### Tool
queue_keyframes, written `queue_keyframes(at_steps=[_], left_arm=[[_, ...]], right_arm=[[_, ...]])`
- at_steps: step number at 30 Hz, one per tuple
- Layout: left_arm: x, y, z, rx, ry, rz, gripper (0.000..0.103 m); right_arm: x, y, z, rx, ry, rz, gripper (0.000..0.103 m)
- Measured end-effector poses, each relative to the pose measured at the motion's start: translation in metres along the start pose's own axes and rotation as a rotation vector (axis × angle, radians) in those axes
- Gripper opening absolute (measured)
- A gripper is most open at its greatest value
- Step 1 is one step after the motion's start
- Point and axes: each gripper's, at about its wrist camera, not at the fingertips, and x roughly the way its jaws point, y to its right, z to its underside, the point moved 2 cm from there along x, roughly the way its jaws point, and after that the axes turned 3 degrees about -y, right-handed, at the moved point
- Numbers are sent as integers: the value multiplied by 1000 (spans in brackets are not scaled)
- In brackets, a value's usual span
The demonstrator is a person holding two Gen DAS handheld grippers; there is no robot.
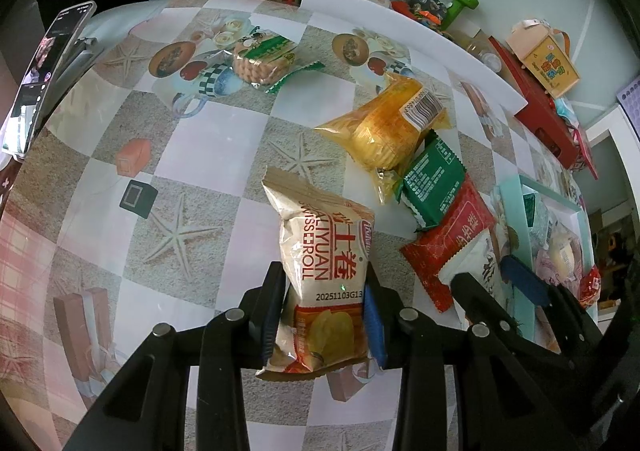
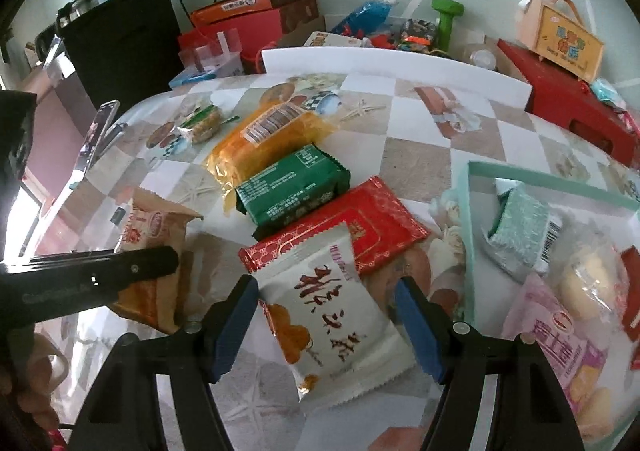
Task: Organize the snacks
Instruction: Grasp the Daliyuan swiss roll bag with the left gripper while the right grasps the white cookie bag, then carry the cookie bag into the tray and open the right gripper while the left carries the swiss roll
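- Your left gripper [image 1: 325, 315] has its jaws clamped on the Swiss roll pack [image 1: 320, 271].
- Your right gripper [image 2: 326, 325] straddles the white pastry pack [image 2: 332, 315], jaws half-wide, not pressing.
- The teal tray [image 2: 468, 235] already holds several snacks; four packs wait on the surface [image 2: 420, 155].

Swiss roll packet [image 1: 324, 271] at 6 o'clock on table [image 1: 224, 139]; barcoded packet [image 1: 384, 127] at 1 behind it; biscuit packet [image 1: 262, 59] at 11; tray [image 2: 468, 219] at 3.
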Motion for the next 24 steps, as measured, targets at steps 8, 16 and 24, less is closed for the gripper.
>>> queue_keyframes(at_steps=[8,16,24], left_arm=[[2,0,1,-2,-7,-4,38],[6,2,0,4,-10,-15,39],[10,9,-3,41,2,-58,39]], right_arm=[[8,-5,5,15,-72,-28,74],[9,-18,7,-41,-91,41,63],[10,-15,7,-39,-86,81,57]])
